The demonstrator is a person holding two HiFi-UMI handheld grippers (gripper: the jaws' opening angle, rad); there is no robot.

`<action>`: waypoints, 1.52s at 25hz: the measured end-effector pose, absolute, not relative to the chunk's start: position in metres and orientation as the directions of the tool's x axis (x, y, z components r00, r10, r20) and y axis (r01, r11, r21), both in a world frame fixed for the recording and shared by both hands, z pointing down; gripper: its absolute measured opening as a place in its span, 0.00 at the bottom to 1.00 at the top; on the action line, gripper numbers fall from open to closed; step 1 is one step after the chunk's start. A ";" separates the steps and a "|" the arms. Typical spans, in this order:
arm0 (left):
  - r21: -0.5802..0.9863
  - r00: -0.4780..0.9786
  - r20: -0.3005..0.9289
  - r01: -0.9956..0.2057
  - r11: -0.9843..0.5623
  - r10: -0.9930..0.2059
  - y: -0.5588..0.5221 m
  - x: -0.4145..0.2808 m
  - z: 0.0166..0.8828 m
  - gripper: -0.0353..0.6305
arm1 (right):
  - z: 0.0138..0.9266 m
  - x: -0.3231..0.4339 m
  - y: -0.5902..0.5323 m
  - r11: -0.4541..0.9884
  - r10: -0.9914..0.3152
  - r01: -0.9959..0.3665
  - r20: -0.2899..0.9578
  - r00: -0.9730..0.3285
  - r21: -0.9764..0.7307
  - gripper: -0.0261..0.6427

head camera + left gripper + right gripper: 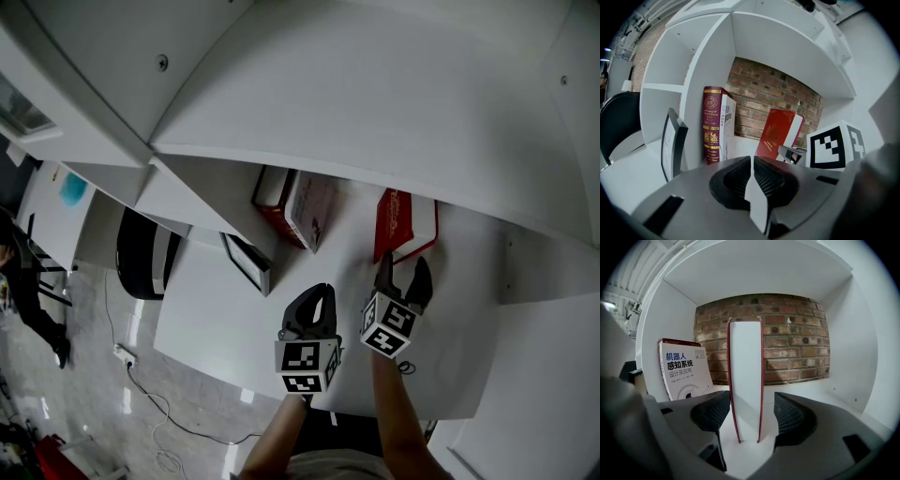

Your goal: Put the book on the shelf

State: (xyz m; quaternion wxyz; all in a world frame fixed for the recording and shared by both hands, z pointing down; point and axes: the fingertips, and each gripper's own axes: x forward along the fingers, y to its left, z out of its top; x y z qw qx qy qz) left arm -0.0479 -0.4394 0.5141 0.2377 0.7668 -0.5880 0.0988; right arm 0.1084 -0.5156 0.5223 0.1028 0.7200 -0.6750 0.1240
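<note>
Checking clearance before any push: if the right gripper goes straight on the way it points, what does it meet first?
The red book, standing upright between the right gripper's open jaws, its page edge facing the gripper. The brick wall comes only behind it; depth to it is unclear.

My head camera looks steeply down on my left claw [324,292] and right claw [404,266]. Each claw's camera looks along its jaws, close, into the shelf [843,357] ahead; all share the red book [746,380].

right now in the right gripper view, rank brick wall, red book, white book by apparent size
1. brick wall
2. red book, though it stands nearest the camera
3. white book
</note>
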 end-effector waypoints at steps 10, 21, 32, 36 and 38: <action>0.240 0.296 0.405 -0.947 -0.212 -0.865 -0.434 -0.037 0.500 0.10 | 0.491 0.109 -0.472 -0.017 -0.960 -0.999 0.281 0.004 -0.043 0.21; 0.223 0.304 0.353 -0.946 -0.235 -0.885 -0.428 -0.026 0.476 0.10 | 0.466 0.098 -0.433 0.066 -0.958 -0.993 0.273 -0.089 -0.093 0.07; 0.212 0.312 0.326 -0.944 -0.253 -0.892 -0.415 -0.013 0.461 0.10 | 0.458 0.098 -0.410 0.088 -0.953 -0.987 0.278 -0.122 -0.133 0.06; 0.208 0.309 0.319 -0.945 -0.252 -0.896 -0.412 -0.012 0.457 0.10 | 0.456 0.093 -0.404 0.111 -0.948 -0.983 0.283 -0.148 -0.145 0.07; 0.206 0.309 0.317 -0.945 -0.253 -0.897 -0.411 -0.010 0.456 0.10 | 0.453 0.093 -0.404 0.118 -0.948 -0.982 0.279 -0.155 -0.147 0.07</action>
